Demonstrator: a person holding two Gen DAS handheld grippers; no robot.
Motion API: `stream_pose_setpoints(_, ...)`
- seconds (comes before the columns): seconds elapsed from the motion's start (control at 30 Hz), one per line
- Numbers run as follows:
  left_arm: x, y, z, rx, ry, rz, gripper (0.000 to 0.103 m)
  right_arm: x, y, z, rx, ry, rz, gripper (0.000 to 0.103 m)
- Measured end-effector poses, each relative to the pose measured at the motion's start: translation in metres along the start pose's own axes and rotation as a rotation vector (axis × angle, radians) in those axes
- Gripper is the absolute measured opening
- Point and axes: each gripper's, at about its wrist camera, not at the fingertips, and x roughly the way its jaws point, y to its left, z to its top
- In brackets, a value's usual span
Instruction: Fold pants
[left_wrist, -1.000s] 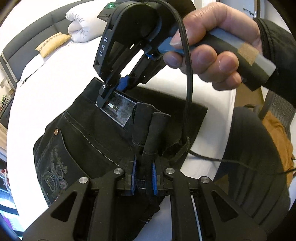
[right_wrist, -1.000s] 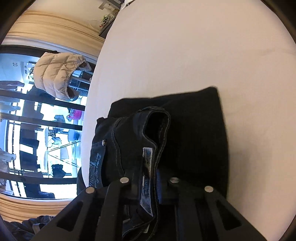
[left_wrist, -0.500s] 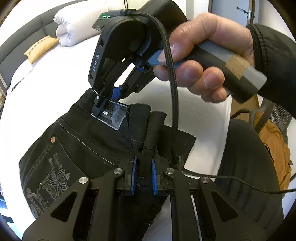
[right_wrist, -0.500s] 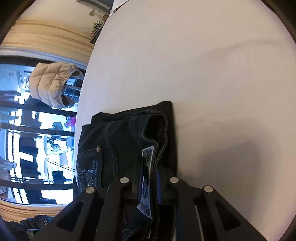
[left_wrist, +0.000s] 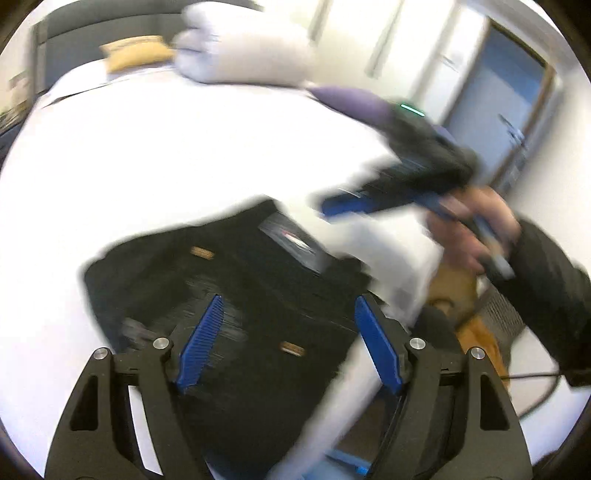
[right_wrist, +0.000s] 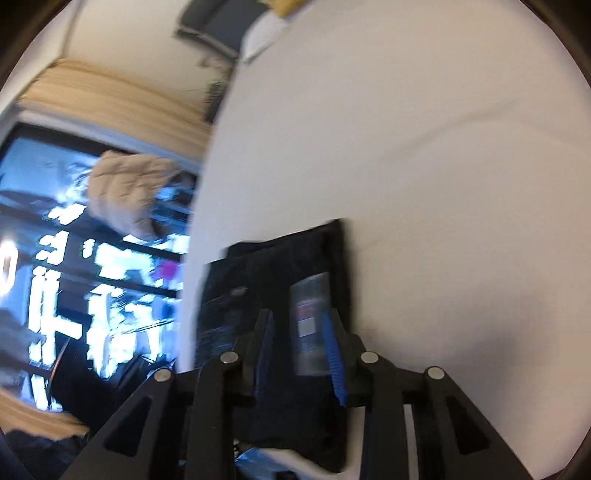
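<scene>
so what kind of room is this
Most likely a bedroom. The black pants lie on a bed with a white sheet, a rolled white duvet and a tan pillow sit near a grey headboard.

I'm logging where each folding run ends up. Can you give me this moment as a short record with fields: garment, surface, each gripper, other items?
garment: black pants, lying folded in a compact stack
surface: white bed
left gripper: jaws have just been opening, now wide apart above the pants, nothing pinched
right gripper: jaws have just been opening, apart, pads clear of the cloth; a label shows between them
other items: rolled white duvet, tan pillow
image quality: both views motion-blurred
</scene>
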Motion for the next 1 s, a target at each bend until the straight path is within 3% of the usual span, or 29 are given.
stream_pose_setpoints(0.1,0.033,0.053,0.013,-0.126,0.002,-0.022,0.073,0.021,0.019,-0.010,-0.046,0.048,0.002,0.032)
stream_pose_setpoints(0.17,0.043,0.081,0.025,-0.158,0.027,-0.021,0.072,0.040,0.018,-0.016,-0.030,0.087,-0.009,0.032)
stream_pose_setpoints(0.23,0.068,0.098,0.020,-0.188,0.085,-0.023,0.065,0.058,0.007,-0.023,-0.001,0.120,-0.059,0.018)
stream_pose_setpoints(0.27,0.074,0.107,0.017,-0.215,0.114,-0.031,0.057,0.062,0.004,-0.026,0.006,0.126,-0.074,0.004)
stream_pose_setpoints(0.3,0.077,0.108,0.010,-0.220,0.118,-0.026,0.055,0.064,0.000,-0.029,0.011,0.121,-0.087,0.000)
stream_pose_setpoints(0.43,0.055,0.084,-0.018,-0.174,0.082,-0.015,0.055,0.060,-0.009,-0.039,0.036,0.089,-0.053,0.000)
stream_pose_setpoints(0.67,0.035,0.009,-0.076,0.074,0.084,0.087,0.055,0.053,-0.006,-0.050,0.028,0.054,-0.060,0.000)
stream_pose_setpoints(0.77,0.034,0.015,-0.081,0.054,0.079,0.067,0.055,0.047,-0.002,-0.056,0.003,0.049,-0.042,0.002)
stream_pose_setpoints(1.0,0.030,0.033,-0.086,0.052,0.046,0.029,0.055,0.044,-0.034,-0.064,0.041,0.005,0.068,0.000)
